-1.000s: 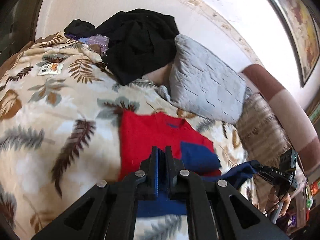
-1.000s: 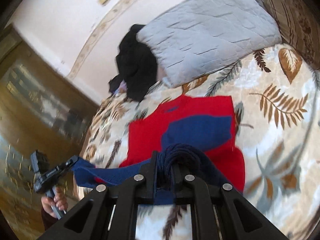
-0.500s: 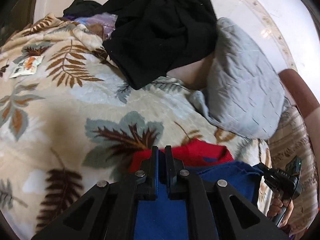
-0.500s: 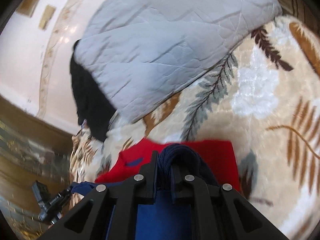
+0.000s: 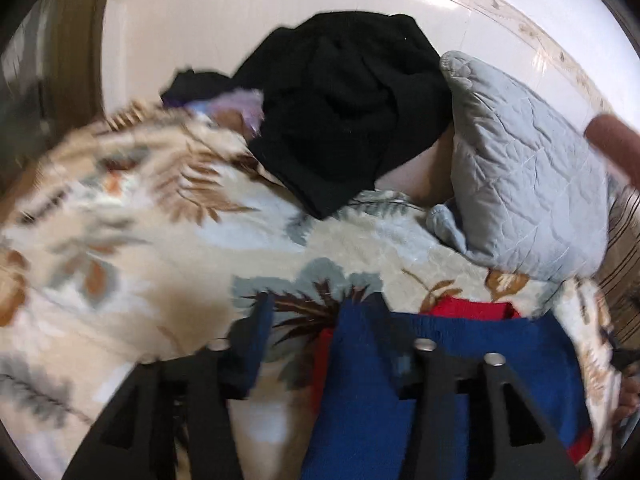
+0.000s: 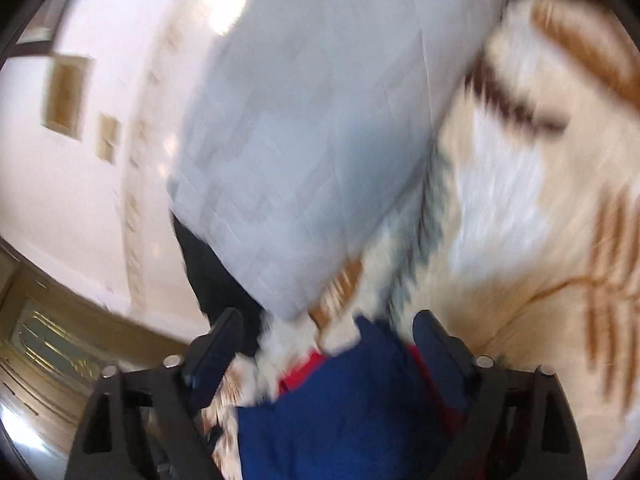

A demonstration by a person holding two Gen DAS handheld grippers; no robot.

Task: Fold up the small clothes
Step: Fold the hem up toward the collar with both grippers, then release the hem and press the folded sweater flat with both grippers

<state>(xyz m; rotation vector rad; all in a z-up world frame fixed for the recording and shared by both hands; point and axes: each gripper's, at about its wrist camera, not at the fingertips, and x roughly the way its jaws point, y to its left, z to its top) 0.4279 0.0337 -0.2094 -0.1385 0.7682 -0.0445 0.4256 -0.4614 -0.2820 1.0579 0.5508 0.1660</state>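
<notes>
Both claws are opening: left claw point(image 5: 316, 344) and right claw point(image 6: 328, 344) are letting go of the blue-and-red sweater point(image 5: 440, 380), now lying folded on the bed blanket point(image 5: 160, 240). Soft, light knit is likely slumping; best gripped at the folded edges, short of the grey pillow point(image 5: 520, 184)

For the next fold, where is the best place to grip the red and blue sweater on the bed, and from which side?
Probably the blue folded edge of the red and blue sweater, nearest the grey pillow. It lies flat on the leaf-print blanket as a straight, doubled edge, so it should pinch cleanly. Come from the near side, low over the cloth. Both jaws are opening, with blue cloth between them.
</notes>
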